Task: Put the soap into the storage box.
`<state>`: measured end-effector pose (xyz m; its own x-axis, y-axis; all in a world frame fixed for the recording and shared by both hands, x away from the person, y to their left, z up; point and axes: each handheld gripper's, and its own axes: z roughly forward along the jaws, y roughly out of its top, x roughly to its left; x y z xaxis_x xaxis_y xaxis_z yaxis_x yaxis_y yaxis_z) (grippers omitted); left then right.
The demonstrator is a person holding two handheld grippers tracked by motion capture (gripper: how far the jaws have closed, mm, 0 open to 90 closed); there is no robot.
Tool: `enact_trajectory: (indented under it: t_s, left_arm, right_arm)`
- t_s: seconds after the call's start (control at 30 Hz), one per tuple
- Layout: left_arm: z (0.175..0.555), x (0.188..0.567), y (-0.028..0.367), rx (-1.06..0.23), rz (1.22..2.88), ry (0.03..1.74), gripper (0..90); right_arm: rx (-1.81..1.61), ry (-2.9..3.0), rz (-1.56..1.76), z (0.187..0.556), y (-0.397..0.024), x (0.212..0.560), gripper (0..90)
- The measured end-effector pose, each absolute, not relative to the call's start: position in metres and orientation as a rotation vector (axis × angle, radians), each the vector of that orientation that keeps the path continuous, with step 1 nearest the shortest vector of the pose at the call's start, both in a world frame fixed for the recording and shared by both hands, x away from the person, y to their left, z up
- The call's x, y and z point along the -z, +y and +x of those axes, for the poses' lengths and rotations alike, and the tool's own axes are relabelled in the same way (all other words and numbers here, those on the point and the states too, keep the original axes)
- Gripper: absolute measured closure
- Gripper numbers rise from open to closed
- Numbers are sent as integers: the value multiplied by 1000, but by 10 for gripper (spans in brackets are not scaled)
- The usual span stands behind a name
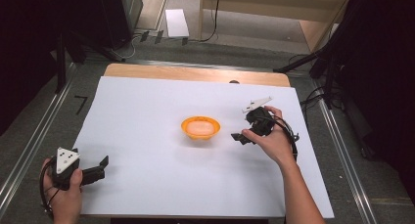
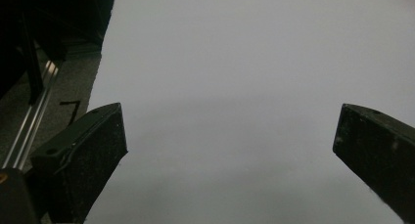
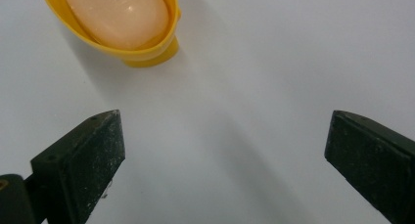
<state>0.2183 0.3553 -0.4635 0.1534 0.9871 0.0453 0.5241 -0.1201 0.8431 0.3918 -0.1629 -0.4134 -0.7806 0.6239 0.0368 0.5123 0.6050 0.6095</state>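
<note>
An orange-yellow dish (image 1: 200,127) sits near the middle of the white table sheet (image 1: 147,150), with a pale peach soap bar (image 1: 200,126) lying in it. In the right gripper view the dish (image 3: 147,53) and the soap (image 3: 120,13) fill the top left corner. My right gripper (image 1: 241,135) hovers just right of the dish, jaws wide apart and nothing between them (image 3: 222,155). My left gripper (image 1: 100,166) rests at the front left of the sheet, open and empty (image 2: 230,141), pointing across bare white surface.
The sheet's left edge, a metal rail and grey floor (image 2: 58,97) lie beside the left gripper. A wooden table edge (image 1: 195,73) shows beyond the sheet. Dark stands and cables (image 1: 333,62) flank the table; a white box (image 1: 176,22) lies on the floor behind.
</note>
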Motion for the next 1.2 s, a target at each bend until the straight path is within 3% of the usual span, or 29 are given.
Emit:
enact_trajectory:
  t_s: [1.2]
  left_arm:
    - [218, 463, 355, -850, 1738, 1454, 0]
  right_arm:
    - [-953, 2488, 1180, 347, -239, 445, 26]
